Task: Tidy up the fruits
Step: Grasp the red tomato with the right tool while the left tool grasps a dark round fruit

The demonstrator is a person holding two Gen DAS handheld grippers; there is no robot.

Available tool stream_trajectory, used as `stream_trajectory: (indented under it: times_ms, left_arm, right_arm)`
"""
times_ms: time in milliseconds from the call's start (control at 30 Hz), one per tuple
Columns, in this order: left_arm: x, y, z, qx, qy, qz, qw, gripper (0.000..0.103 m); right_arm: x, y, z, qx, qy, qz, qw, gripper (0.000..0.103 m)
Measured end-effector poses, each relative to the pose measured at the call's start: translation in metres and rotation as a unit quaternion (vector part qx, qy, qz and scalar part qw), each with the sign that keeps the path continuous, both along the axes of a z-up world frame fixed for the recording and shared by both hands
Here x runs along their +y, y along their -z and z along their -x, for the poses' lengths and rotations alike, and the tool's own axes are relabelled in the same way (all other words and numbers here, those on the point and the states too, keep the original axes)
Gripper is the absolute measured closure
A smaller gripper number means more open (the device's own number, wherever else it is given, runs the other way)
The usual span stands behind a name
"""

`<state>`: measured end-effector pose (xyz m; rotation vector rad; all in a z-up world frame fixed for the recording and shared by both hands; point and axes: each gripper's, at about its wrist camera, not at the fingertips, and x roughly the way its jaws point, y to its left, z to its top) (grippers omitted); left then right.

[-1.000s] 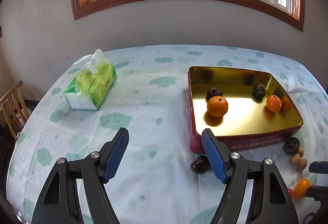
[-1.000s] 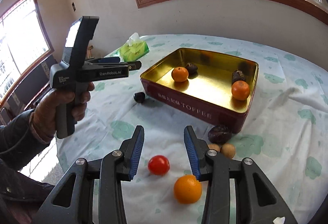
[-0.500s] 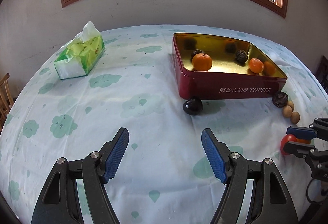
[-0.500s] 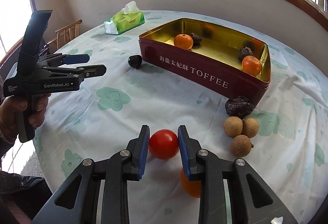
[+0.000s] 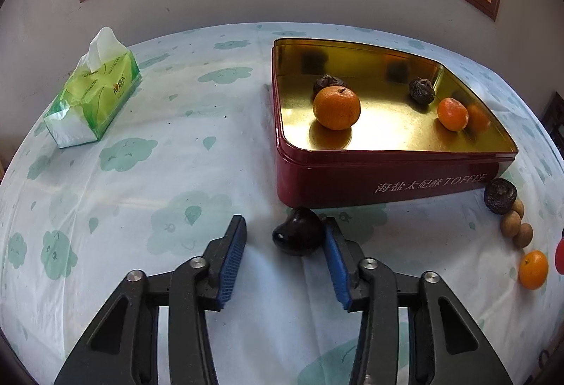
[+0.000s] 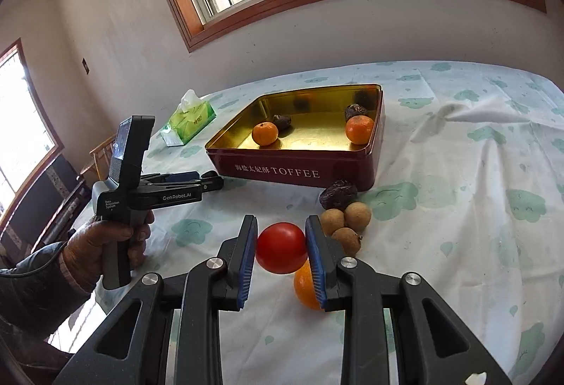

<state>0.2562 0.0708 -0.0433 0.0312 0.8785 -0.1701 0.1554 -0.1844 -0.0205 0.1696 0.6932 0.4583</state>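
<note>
Hidden or unclear: in the right wrist view an orange (image 6: pixel 305 286) on the cloth is half covered by the right-hand finger of the right tongs (image 6: pixel 280 222). The tips of the left tongs (image 5: pixel 283 226) are hard to make out there, at mid-left beside the tin (image 5: pixel 352 180). In the left wrist view a red sliver is cut off at the right edge.

Tongs: the right tongs are nearly closed, both blue pads pressing a tomato (image 6: pixel 281 247), round, glossy, red. Whether it is clear of the cloth cannot be told. The left tongs are closing. They stand fairly wide in the frame with a dark fruit (image 5: pixel 298 237) between the pads. It touches the right-hand pad and lies apart from the left-hand one. A hand (image 6: pixel 102 244) grips their handle at lower left.

Fruit: the dark fruit is smooth and near black. It lies on the tablecloth (image 5: pixel 141 180) just before the near left corner of the tin. The tin is red outside and gold inside. It holds two oranges (image 5: pixel 336 107) and two wrinkled brown fruits (image 5: pixel 422 90). Outside its right corner lie another wrinkled fruit (image 6: pixel 337 193) and three small tan fruits (image 6: pixel 343 219), touching.

Room: open cloth lies at left and centre. A tissue pack (image 5: pixel 93 99) sits upper left, well apart from the tin.
</note>
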Motion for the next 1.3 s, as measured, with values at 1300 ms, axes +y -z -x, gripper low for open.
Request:
stream_trajectory:
  times_ms: [1300]
  left_arm:
    - [-0.039,-0.085,0.086,-0.096,-0.014,0.049,0.9941,0.075]
  right_arm:
    - [0.003,-0.055,-0.003,-0.050,0.042,-0.003,0.998,0.077]
